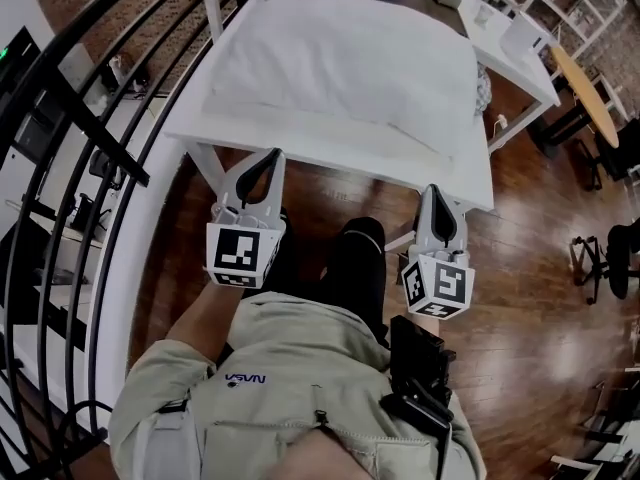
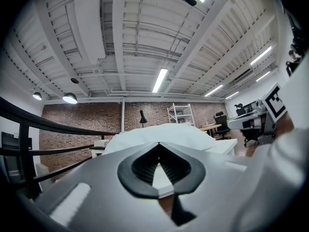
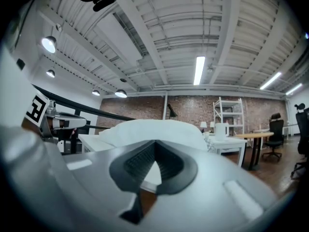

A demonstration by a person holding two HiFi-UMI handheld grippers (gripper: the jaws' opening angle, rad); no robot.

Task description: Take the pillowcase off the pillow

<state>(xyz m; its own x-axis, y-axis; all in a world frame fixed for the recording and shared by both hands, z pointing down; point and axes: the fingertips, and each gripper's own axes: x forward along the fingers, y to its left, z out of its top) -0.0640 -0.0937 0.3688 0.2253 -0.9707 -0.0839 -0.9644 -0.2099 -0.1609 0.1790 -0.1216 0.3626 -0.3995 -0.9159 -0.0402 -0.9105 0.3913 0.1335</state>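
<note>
Both tongs are empty and pinched fully together. My left gripper (image 1: pixel 272 156) has its jaws closed tip to tip, and in the left gripper view (image 2: pixel 158 143) nothing sits between the pads. It's the same for my right gripper (image 1: pixel 434 190): the right gripper view (image 3: pixel 154 142) shows the dark pads meeting at the tip with only an empty hollow behind them. Both point level at the white table (image 1: pixel 330 151).

In the head view the left tips are at the near edge by the near-left leg. The right tips are at the near edge close to the near-right corner. Neither touches the pillow (image 1: pixel 345 58).

The pillow lies flat and covers most of the table top, from the far edge nearly to the near edge. The white pillowcase (image 1: pixel 400 88) is on it. Both gripper views show it as a white mound just past the jaws (image 2: pixel 166 132) (image 3: pixel 157 128).

A black railing (image 1: pixel 95 118) runs along the table's left side, and the wood floor (image 1: pixel 530 268) is below. A second white table (image 1: pixel 505 43) stands beyond the far-right corner.
</note>
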